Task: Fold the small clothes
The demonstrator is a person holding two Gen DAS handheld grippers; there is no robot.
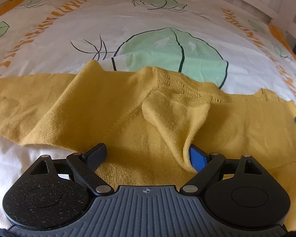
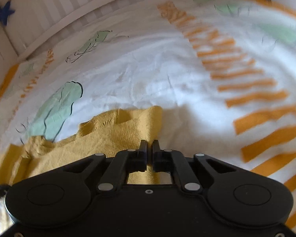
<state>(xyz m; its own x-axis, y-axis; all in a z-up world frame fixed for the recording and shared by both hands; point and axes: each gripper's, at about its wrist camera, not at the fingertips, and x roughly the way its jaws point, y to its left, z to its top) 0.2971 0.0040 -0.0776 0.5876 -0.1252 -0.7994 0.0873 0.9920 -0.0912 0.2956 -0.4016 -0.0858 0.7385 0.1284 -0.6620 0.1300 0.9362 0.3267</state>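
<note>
Yellow knit garment (image 1: 112, 106) spread across near part of bed (image 1: 140, 25), over white sheet printed with green leaves and orange stripes. Left hand-held gripper (image 1: 148, 158) low over garment, fingers spread wide; raised fold of knit drapes over its right blue pad (image 1: 197, 159), left finger lies on fabric. Right hand-held gripper (image 2: 149, 148) fingers pressed together, pinching garment's right edge (image 2: 132, 130); far background motion-blurred

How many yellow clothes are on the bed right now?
1. A single yellow knitted sweater lies spread across the patterned bedsheet; the right claw pinches its edge, the left claw is open over it. Anything underneath would be hidden.
</note>
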